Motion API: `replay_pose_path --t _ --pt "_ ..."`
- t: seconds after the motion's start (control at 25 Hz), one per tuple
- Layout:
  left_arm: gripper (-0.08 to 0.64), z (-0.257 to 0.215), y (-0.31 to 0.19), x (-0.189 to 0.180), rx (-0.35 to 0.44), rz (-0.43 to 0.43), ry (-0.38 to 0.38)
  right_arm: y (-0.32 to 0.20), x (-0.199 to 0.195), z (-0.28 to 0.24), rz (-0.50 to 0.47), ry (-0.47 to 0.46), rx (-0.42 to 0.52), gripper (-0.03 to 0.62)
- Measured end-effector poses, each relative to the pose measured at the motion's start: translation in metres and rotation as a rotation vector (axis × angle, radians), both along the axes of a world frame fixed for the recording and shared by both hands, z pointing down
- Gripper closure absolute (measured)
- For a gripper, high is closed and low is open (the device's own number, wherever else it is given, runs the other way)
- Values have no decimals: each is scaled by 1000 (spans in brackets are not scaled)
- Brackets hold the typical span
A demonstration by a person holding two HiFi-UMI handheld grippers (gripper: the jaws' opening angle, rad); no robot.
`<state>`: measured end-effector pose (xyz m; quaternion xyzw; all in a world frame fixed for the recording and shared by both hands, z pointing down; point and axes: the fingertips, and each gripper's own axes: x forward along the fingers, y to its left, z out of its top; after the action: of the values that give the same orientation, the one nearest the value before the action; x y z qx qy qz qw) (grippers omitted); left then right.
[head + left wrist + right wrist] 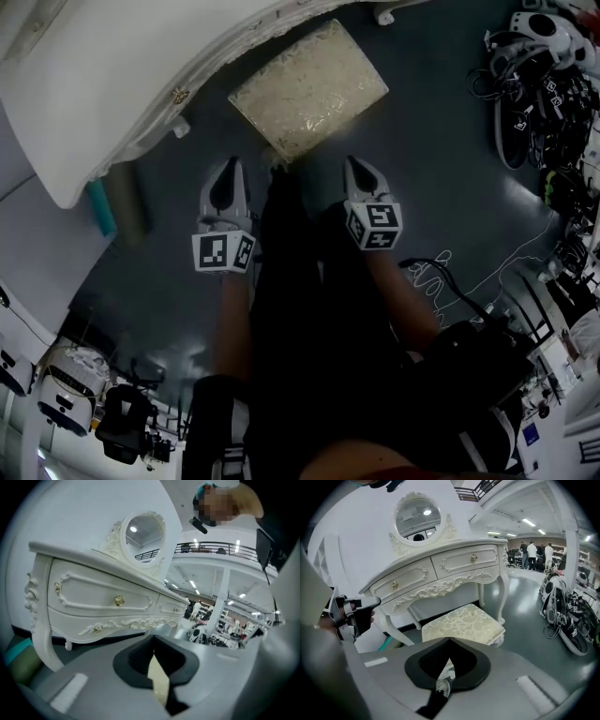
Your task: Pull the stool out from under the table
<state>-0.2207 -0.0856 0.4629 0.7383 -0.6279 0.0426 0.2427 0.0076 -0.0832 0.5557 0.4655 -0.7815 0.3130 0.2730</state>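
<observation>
Grey showroom floor holds the cream stool [309, 89] at the white dressing table's [112, 84] front edge, ahead of and between the left gripper [229, 169] and right gripper [360, 167], both pressed together, empty, equally near.

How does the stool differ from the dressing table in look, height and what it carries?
The stool has a pale gold patterned cushion; the dressing table is plain white with carved trim and gold knobs. The stool is low; the dressing table stands much taller. The dressing table bears an oval mirror; the stool bears nothing. Both have white carved frames.
</observation>
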Motion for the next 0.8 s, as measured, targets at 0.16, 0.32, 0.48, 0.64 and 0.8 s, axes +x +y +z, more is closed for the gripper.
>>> replay_pose_path --t 0.16,0.32,0.48,0.64,0.8 --pt "551 -51 2 4 -6 2 6 -2 0 -53 -8 13 -3 594" --pt "551 -100 9 -1 -30 -20 25 -4 -8 -106 -20 25 4 594" --pt "551 -146 5 6 -30 -19 50 -15 -13 -150 -35 36 20 594" --pt "551 -190 -3 27 -1 17 68 -25 -14 -194 -40 30 47 594" --pt "551 -221 -6 43 37 36 60 -31 -19 -231 -44 -12 86 594"
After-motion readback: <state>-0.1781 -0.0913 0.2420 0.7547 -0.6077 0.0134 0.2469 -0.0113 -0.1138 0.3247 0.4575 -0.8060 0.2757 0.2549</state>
